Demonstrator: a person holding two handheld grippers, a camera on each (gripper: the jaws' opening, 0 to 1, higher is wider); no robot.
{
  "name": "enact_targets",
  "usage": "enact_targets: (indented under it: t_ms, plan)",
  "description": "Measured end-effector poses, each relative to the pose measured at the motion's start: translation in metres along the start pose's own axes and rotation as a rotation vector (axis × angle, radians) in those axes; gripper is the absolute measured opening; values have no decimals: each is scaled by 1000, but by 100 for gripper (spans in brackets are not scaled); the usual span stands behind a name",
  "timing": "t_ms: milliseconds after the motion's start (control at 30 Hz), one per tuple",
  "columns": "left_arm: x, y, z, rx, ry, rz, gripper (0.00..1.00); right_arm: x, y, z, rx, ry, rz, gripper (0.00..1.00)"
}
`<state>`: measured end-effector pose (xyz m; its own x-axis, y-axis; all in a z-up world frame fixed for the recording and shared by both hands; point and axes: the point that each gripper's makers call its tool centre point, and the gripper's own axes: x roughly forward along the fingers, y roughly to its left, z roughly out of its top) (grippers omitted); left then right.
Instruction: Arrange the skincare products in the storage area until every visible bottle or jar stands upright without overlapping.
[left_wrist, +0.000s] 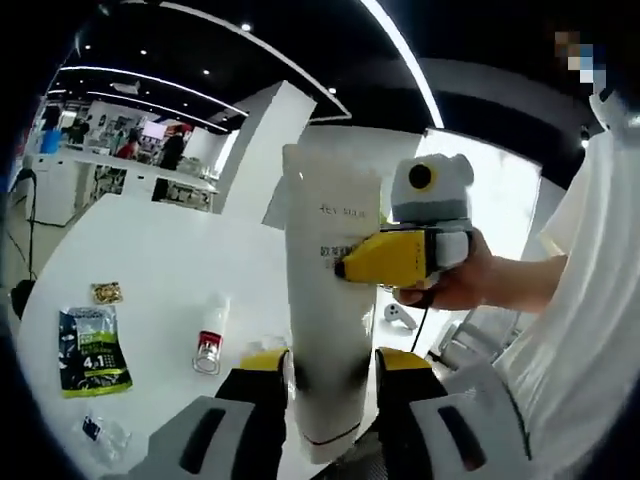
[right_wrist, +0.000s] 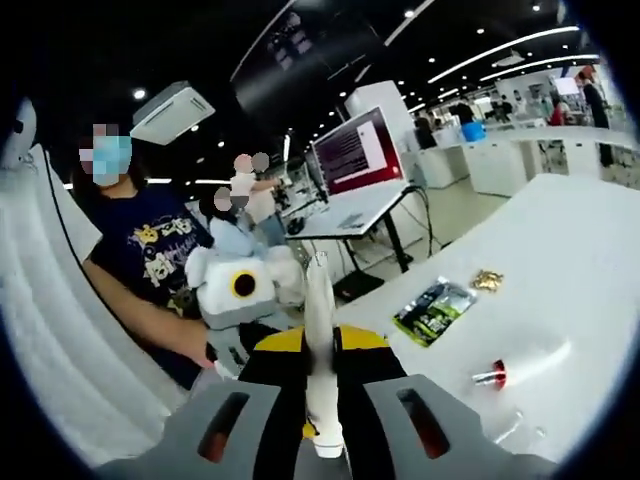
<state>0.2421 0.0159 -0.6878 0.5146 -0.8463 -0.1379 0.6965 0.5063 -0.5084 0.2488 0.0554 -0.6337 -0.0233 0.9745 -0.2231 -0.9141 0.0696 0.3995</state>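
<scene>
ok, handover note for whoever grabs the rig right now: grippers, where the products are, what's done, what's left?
Left hand-held gripper: shut on the white tube, held off the white table.
Right hand-held gripper: shut on the same tube, gripped edge-on; in the left gripper view its yellow jaws pinch the tube's upper part.
On the table: small red-capped bottle lying on its side, dark sachet flat, small gold packet, clear wrapper.
Done: nothing visibly stood upright yet.
Left: set the tube down upright, stand the red-capped bottle, keep items apart.
</scene>
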Motion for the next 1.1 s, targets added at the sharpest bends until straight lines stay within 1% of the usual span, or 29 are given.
enact_targets:
  t_ms: [33, 67, 100, 133, 167, 200, 233, 267, 300, 433, 500, 533, 600, 633, 700, 733, 767, 800, 833, 867, 900, 933, 1000, 1033, 1100]
  plan:
    - [0, -4, -1, -9, 2, -26, 35, -1, 6, -1, -12, 2, 35, 7]
    - [1, -9, -1, -19, 2, -59, 35, -1, 11, 0, -4, -7, 65, 7]
    - [1, -11, -2, -21, 4, -71, 35, -1, 16, -1, 17, -3, 96, 7]
    - [1, -16, -3, -16, 8, -101, 35, -2, 19, -1, 11, -7, 111, 7]
    - [1, -18, -2, -10, 6, -111, 34, -2, 20, -1, 14, -9, 121, 8]
    - [1, -22, -3, 0, 9, -133, 28, -2, 20, -1, 11, -7, 123, 8]
    - [1, -22, -3, 6, 7, -123, 27, -2, 20, -2, 11, -1, 130, 8]
    - [1, -24, -5, 20, 15, -138, 27, -2, 20, -3, 26, 7, 141, 8]
    - [1, -24, -6, 0, 20, -137, 26, -2, 20, -3, 18, 12, 143, 8]
    - [3, -20, -12, -11, 58, -106, 23, 0, 16, -9, 25, 47, 134, 11]
    - [4, -15, -16, 25, 85, -66, 22, 1, 14, -14, 17, 84, 116, 12]
    - [4, -14, -19, 54, 97, -54, 21, 1, 14, -17, 3, 106, 112, 13]
    - [5, -12, -23, 72, 123, -33, 20, 2, 13, -24, -51, 179, 94, 15]
    - [5, -10, -24, 87, 131, -20, 19, 2, 12, -26, -76, 196, 86, 15]
    - [4, -5, -29, 112, 163, 8, 17, 0, 11, -24, -128, 229, 72, 16]
    - [3, -2, -33, 129, 186, 26, 17, -2, 9, -20, -153, 239, 61, 16]
    - [2, 0, -34, 142, 198, 37, 16, -4, 10, -14, -153, 228, 62, 16]
    - [3, 2, -40, 180, 233, 56, 16, -7, 10, -7, -151, 235, 62, 16]
    - [3, 2, -42, 192, 247, 56, 16, -10, 10, -3, -159, 247, 65, 16]
    - [5, -1, -44, 204, 259, 47, 16, -14, 10, -5, -185, 309, 72, 17]
    - [6, -3, -45, 217, 262, 41, 16, -16, 9, -7, -209, 354, 73, 17]
    - [7, -4, -46, 225, 265, 37, 16, -18, 10, -13, -243, 427, 85, 18]
    - [9, -5, -49, 239, 281, 34, 16, -19, 13, -23, -274, 527, 103, 20]
    - [9, -5, -50, 245, 289, 33, 16, -18, 13, -30, -311, 591, 103, 21]
    - [10, -5, -52, 266, 299, 34, 16, -13, 18, -41, -343, 648, 129, 21]
